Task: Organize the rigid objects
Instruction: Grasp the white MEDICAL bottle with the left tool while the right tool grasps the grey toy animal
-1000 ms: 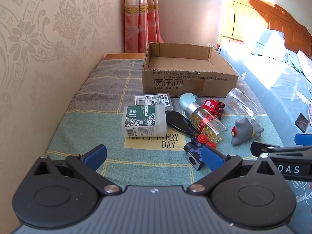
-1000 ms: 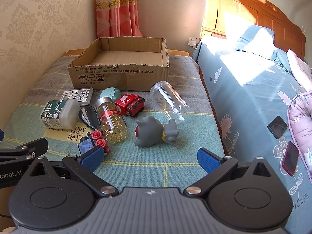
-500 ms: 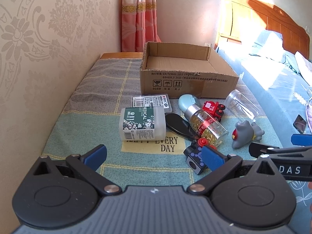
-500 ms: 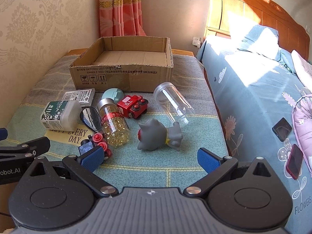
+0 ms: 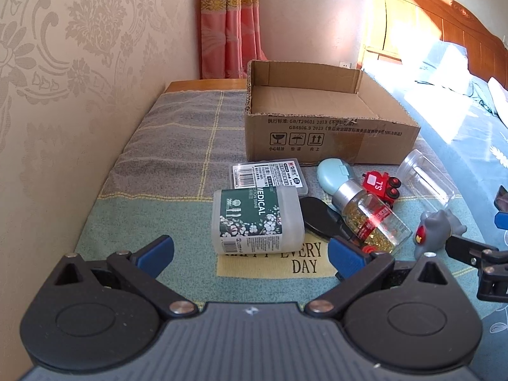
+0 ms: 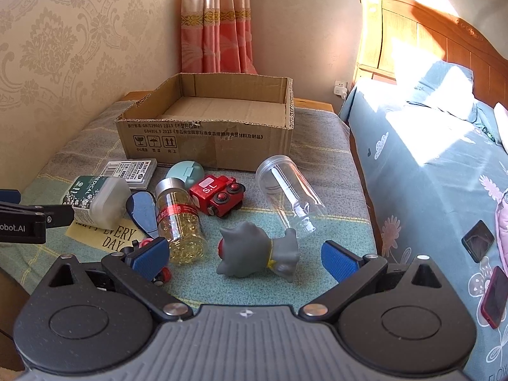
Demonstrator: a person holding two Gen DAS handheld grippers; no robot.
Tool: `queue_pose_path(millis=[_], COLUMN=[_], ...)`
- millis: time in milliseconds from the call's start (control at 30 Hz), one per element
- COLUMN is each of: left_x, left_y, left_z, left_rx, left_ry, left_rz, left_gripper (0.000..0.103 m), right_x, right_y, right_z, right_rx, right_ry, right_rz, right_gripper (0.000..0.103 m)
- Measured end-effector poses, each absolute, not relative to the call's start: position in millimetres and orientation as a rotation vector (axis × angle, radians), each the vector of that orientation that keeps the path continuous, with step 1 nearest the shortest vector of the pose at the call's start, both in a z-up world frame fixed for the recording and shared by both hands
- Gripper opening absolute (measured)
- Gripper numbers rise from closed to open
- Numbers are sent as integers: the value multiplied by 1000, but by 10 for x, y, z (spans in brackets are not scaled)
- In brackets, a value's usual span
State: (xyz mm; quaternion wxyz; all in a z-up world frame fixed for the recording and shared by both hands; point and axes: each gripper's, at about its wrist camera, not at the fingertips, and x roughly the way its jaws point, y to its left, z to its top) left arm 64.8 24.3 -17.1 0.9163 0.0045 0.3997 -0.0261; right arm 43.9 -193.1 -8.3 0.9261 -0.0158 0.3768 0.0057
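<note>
Both your left tongs [image 5: 249, 250] and right tongs [image 6: 244, 257] gape wide, empty, hovering before the clutter mid-tabletop. Nothing sits in the box [image 6: 206, 139] at the far edge yet. Next, I judge: drop onto the swab tub [image 5: 255, 219] and pinch.

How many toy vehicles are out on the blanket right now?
2. A red train lies before the cardboard box; a small blue red-wheeled one sits mostly hidden behind the right claw's left finger.

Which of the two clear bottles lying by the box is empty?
The clear plastic bottle nearest the bed; the capsule bottle beside the red toy train is full.
</note>
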Motion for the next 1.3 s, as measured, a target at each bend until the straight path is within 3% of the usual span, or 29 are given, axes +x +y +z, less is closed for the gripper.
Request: queue_pose_path(millis=[700,1300], left_x=[1286,1247], left_y=[247,234], left_z=[-777,-848], left_rx=[3,2], left_ry=[935,906], left_rz=[-71,-45], left_gripper=[102,103], right_x=[787,779], right_y=[-2184,-2234], right_z=[-770,-804], right_rx=[-62,-72], right_ry=[937,888], right_rz=[56,107], right_gripper=[103,103])
